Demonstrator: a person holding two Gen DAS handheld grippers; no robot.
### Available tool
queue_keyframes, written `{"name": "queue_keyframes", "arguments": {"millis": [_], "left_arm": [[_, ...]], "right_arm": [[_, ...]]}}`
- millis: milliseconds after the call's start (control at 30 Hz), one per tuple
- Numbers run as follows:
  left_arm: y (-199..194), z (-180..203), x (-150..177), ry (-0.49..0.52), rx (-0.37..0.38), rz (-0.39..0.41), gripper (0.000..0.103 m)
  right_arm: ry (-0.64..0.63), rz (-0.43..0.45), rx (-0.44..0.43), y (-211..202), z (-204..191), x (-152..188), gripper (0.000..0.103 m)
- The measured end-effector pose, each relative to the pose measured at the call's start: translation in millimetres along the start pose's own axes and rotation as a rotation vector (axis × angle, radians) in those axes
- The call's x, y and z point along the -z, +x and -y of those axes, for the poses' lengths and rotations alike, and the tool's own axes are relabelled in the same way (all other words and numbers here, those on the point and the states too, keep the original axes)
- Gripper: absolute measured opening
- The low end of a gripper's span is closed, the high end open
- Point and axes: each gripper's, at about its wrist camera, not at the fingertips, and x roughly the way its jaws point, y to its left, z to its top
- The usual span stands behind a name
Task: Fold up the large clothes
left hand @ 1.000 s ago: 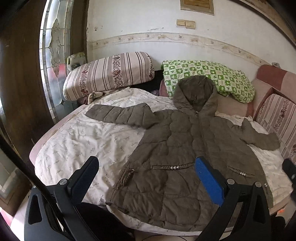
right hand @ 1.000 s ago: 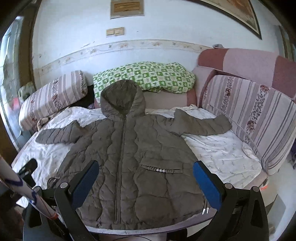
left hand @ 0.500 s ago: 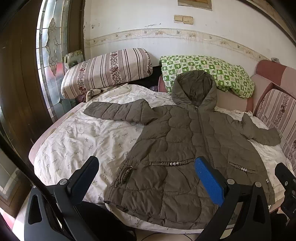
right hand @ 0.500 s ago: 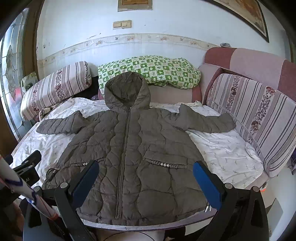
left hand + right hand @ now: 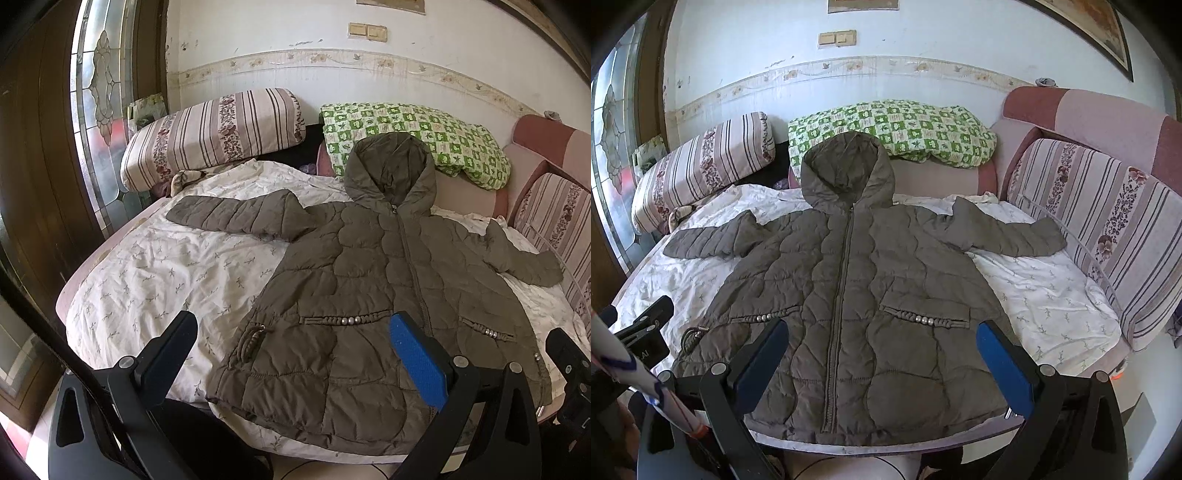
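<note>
A bed (image 5: 155, 280) covered by a white sheet (image 5: 1045, 295) printed with small sprigs filled most of both views, with a cushioned, striped seat back (image 5: 1115, 221) running along its right side. On the sheet lay an olive-brown quilted hooded coat (image 5: 864, 280), face up and zipped, spread flat with its hem reaching the near edge of the bed. Its hood (image 5: 846, 173) pointed toward the wall and rested against a green-and-white checked pillow (image 5: 897, 129). Beside that pillow, to the left, sat a striped bolster (image 5: 218, 129) with floral bands. The coat's left-hand sleeve (image 5: 236, 214) stretched out across the sheet toward a stained-glass door panel (image 5: 99, 103), and the other sleeve (image 5: 1008, 232) reached out toward the striped seat back. Two slanted pockets trimmed with silver beads (image 5: 923, 319) crossed the lower front on either side of the zip. The left tool (image 5: 291, 350) hovered at the near edge of the bed over the coat's lower left corner, its two fingers spread wide and pinching nothing. The right tool (image 5: 882, 354) hung above the middle of the hem, likewise spread wide, with blue pads (image 5: 1004, 369) showing on its fingers and nothing between them. On the wall above the pillows sat a small pair of cream light switches (image 5: 837, 38).
</note>
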Motion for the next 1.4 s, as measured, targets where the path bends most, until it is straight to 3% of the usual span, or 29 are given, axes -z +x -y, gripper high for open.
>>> {"name": "queue_keyframes", "arguments": {"millis": [767, 1400], "left_arm": [[9, 0, 2, 0.007, -0.003, -0.032, 0.103], [38, 18, 3, 0.040, -0.008, -0.088, 0.103]], "right_arm": [[0.001, -0.036, 0.002, 14, -1, 6, 0.103], [0.011, -0.099, 0.009, 50, 9, 6, 0.103]]}}
